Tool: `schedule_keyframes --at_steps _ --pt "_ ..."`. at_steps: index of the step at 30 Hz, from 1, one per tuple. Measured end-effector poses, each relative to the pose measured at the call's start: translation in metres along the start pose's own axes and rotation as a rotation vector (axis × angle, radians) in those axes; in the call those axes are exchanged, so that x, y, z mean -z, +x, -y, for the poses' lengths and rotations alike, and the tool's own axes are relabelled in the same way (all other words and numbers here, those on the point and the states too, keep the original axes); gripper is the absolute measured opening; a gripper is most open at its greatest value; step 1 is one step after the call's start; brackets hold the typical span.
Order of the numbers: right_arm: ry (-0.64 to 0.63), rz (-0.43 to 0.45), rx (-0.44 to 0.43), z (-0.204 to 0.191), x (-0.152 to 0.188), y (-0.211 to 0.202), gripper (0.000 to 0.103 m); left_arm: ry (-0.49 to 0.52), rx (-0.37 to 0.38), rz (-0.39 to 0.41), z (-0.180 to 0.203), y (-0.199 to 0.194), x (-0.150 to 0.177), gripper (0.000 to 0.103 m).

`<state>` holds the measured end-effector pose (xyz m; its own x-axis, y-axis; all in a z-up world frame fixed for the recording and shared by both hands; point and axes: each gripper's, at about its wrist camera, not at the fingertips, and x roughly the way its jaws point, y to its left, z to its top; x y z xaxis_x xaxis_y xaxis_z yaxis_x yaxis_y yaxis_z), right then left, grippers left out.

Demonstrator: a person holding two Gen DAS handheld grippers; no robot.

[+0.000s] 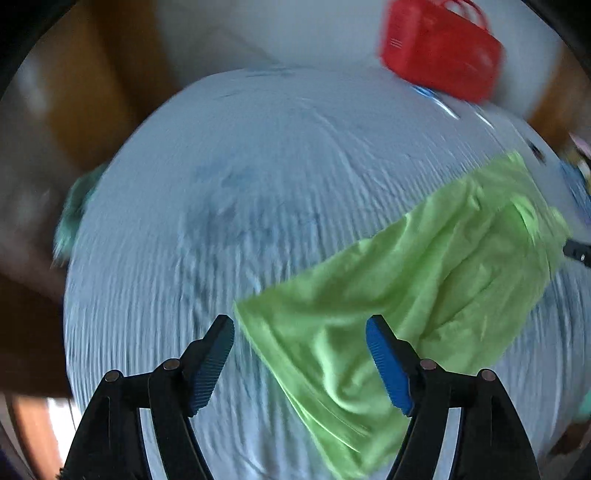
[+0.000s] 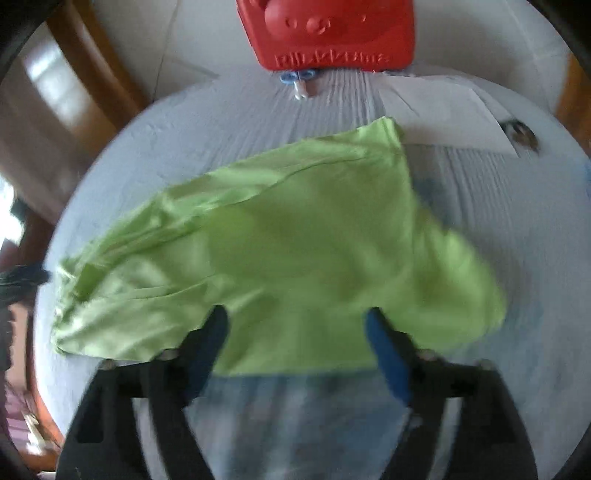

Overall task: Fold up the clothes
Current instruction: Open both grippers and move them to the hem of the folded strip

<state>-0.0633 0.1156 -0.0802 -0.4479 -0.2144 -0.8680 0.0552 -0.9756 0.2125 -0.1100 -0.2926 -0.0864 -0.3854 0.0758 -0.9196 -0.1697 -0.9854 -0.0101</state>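
One green garment (image 2: 288,251) lies loosely doubled on the table (image 1: 221,184); both sets of jaws stand apart, empty. Squaring and further folds appear outstanding.

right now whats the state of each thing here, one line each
green garment: lying rumpled on the bed, partly folded, not gripped
left gripper: open, holding nothing
right gripper: open, above the garment's near edge
red case: closed, at the bed's far edge
bed sheet: wrinkled
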Motion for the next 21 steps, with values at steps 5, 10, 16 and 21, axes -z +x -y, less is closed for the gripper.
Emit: schedule_keyframes --at_steps 5,10,16,21 --pt "0.162 0.088 0.040 -0.085 0.057 -0.012 0.084 0.302 0.172 0.009 -0.014 0.022 -0.009 0.074" --pt "0.267 0.106 0.071 -0.182 0.101 -0.007 0.091 0.497 0.224 -0.031 -0.019 0.036 0.000 0.074" --pt "0.339 0.118 0.091 -0.266 0.129 0.016 0.091 0.623 0.274 -0.014 -0.025 0.043 0.008 0.074" --pt "0.337 0.135 0.148 -0.311 0.136 0.031 0.090 0.673 0.329 0.001 -0.031 0.043 0.009 0.074"
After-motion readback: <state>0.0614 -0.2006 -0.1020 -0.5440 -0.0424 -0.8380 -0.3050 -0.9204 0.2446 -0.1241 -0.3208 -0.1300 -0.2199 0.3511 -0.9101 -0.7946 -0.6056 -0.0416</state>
